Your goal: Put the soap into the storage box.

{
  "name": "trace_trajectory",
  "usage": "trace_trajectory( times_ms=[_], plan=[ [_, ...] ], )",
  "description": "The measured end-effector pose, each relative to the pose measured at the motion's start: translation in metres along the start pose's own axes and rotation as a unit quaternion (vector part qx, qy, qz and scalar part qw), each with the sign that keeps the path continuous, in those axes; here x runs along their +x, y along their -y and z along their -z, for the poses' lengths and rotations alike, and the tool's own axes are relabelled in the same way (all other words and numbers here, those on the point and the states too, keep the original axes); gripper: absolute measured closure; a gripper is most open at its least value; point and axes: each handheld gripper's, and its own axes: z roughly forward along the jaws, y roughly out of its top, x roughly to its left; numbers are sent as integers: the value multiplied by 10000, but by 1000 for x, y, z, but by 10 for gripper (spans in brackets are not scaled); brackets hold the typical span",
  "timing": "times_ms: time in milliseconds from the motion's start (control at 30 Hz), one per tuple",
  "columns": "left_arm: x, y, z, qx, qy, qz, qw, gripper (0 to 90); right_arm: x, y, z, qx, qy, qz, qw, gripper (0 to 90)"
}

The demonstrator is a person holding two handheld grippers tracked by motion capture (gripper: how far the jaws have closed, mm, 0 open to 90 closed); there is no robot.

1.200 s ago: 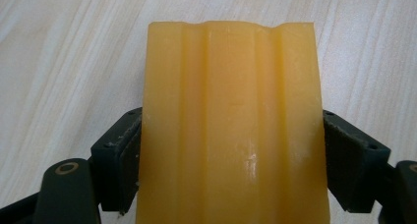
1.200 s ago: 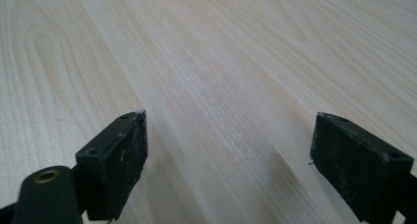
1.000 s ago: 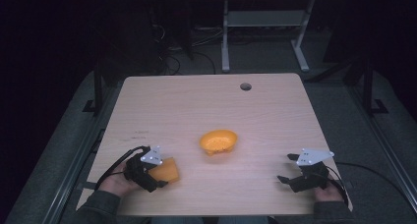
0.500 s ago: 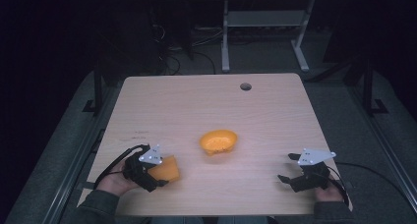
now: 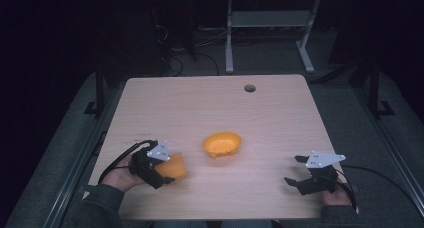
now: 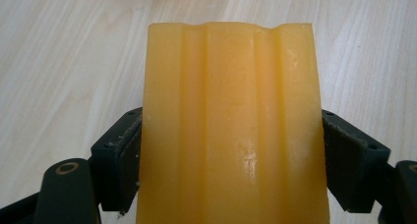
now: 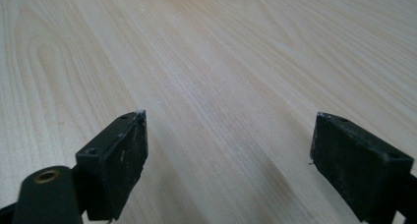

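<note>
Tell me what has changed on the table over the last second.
Nothing visibly changed. The left hand-held gripper stays shut on the orange block near the front left edge, the orange bowl sits mid-table, and the right hand-held gripper rests open at the front right.

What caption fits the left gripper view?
Left tongs shut on a ridged orange block above the wooden table.

Right gripper (image 7: 228,150) low over the table (image 7: 206,62), jaws spread wide, nothing between them but pale wood grain running off into the distance, one black pad either side.
</note>
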Motion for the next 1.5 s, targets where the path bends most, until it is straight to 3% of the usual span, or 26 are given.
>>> trace_trajectory(
  times_ms=[767, 1100, 1500],
  plan=[
    [17, -40, 4, 65, 58, -262, 9996, 208, 1, 0, 2, -107, 49, 23, 9999, 137],
    [22, -61, -1, 158, 102, -478, 9987, 208, -1, 0, 2, -127, 60, 15, 9999, 137],
    [32, -77, -4, 64, 97, -567, 9983, 208, 0, 0, 3, -143, 61, -36, 9999, 137]
  ],
)
